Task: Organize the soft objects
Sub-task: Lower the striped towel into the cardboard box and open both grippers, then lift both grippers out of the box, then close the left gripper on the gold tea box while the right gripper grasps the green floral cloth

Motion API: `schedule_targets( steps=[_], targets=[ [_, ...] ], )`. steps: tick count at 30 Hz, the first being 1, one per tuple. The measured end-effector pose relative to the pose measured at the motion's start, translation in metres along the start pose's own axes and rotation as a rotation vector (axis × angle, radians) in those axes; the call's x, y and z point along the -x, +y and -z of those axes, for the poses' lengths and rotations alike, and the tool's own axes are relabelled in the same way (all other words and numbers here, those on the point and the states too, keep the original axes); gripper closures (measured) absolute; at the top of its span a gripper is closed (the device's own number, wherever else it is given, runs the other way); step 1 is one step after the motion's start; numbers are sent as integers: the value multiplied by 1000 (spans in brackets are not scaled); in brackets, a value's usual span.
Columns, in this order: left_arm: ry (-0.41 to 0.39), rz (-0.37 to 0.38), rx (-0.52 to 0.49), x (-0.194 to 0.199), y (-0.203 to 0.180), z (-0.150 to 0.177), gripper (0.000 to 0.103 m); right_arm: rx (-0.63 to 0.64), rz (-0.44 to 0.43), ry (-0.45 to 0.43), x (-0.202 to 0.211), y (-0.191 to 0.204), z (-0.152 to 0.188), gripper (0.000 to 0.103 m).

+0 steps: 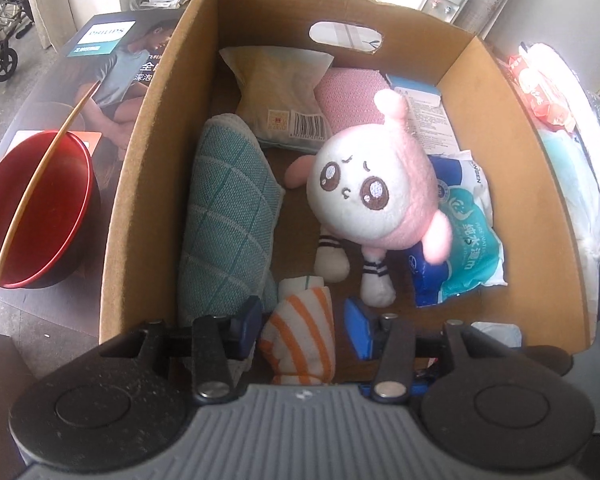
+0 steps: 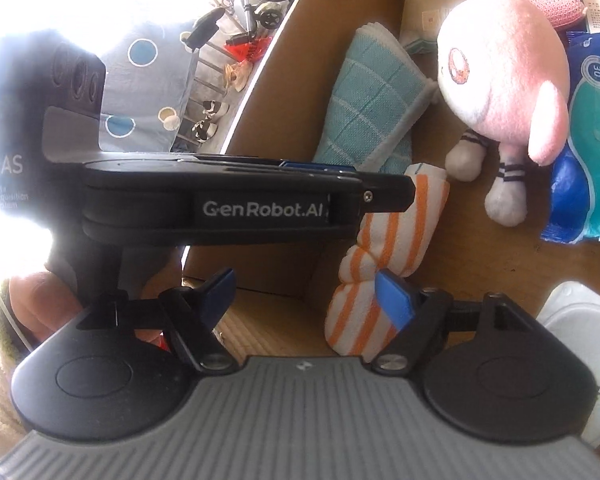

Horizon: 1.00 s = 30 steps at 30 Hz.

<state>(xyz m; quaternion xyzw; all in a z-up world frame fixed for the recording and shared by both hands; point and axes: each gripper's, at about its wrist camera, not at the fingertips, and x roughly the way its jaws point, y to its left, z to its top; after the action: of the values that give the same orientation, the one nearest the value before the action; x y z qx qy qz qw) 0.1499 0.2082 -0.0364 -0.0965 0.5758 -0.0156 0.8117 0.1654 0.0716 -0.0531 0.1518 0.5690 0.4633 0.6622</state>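
Left hand-held gripper [image 1: 302,326] half open, orange-striped rolled cloth [image 1: 300,340] between its pads [image 1: 358,330], not visibly pinched. Right hand-held gripper [image 2: 306,300] wide open, cloth against its right pad, holding nothing. Left unit's side reads "GenRobot.AI". Beyond: teal towel [image 1: 228,216], pink plush [image 1: 376,184], inside cardboard box [image 1: 140,160]; "PHILIPS" carton [image 1: 112,60] alongside.

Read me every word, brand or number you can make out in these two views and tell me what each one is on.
"PHILIPS": printed box beside the cardboard box.
"GenRobot.AI": side of the left claw, right wrist view.
"30": blue wipes pack.
"DAS": dark device at the left edge; the lines below it are blurred.
Barcode digits on the yellow packet: too small.
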Motion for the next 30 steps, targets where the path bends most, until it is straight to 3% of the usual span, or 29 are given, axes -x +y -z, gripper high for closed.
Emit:
schedule_targets(
  steps=[5,10,17,26,29,30],
  targets=[
    [-58,32,31,17,-2,0,41,30,-19,-51,21,4,4,27],
    [-114,102,80,39,-6,3,34,69,-21,-132,70,7,18,26],
    [-243,196,30,69,-51,20,17,142,8,-331,145,3,68,23],
    [-258,308,-200,67,-165,19,16,-1,174,-601,221,-46,146,22],
    [-260,339,-295,61,-209,22,14,-53,293,-691,247,-67,173,22],
    [-256,343,-330,58,-223,23,14,-67,370,-729,257,-74,183,22]
  ],
)
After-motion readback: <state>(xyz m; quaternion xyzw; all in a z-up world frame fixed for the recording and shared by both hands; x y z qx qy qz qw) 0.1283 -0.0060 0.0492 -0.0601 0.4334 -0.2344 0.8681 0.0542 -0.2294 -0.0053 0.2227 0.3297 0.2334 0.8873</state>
